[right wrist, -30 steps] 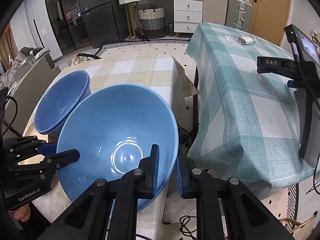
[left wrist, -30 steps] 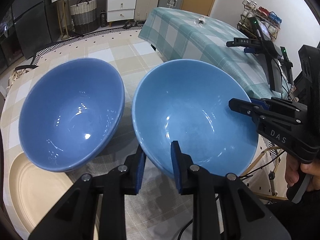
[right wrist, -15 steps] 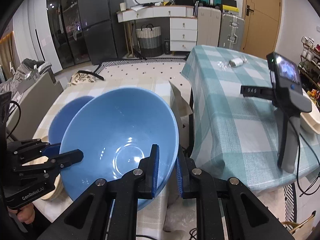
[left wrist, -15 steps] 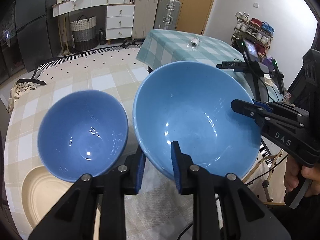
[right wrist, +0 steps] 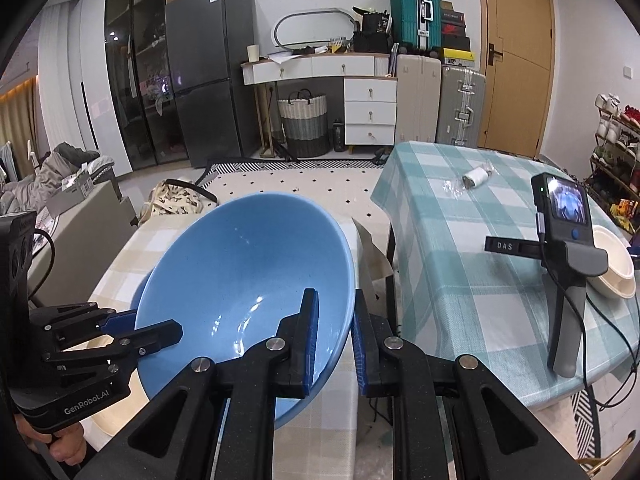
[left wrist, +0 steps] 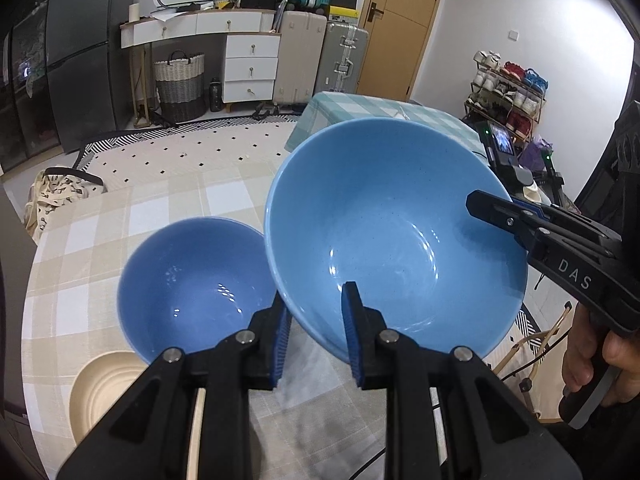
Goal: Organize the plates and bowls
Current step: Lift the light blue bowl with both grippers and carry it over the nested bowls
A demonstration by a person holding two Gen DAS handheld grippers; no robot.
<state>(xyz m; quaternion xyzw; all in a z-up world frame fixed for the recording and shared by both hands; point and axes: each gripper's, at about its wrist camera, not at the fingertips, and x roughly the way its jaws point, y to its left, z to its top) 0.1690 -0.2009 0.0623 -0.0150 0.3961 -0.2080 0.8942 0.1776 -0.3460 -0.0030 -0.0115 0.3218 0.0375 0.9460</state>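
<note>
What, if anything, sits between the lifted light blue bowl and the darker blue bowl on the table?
Nothing visible. The light blue bowl, held by both tongs, hangs up and to the right of the darker blue bowl, whose inside is empty. The cream plate lies nearer the camera, off that path.

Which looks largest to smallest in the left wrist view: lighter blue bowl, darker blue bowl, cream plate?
1. Lighter blue bowl, though it is lifted nearer the camera.
2. Darker blue bowl.
3. Cream plate, partly hidden, so unsure.
</note>
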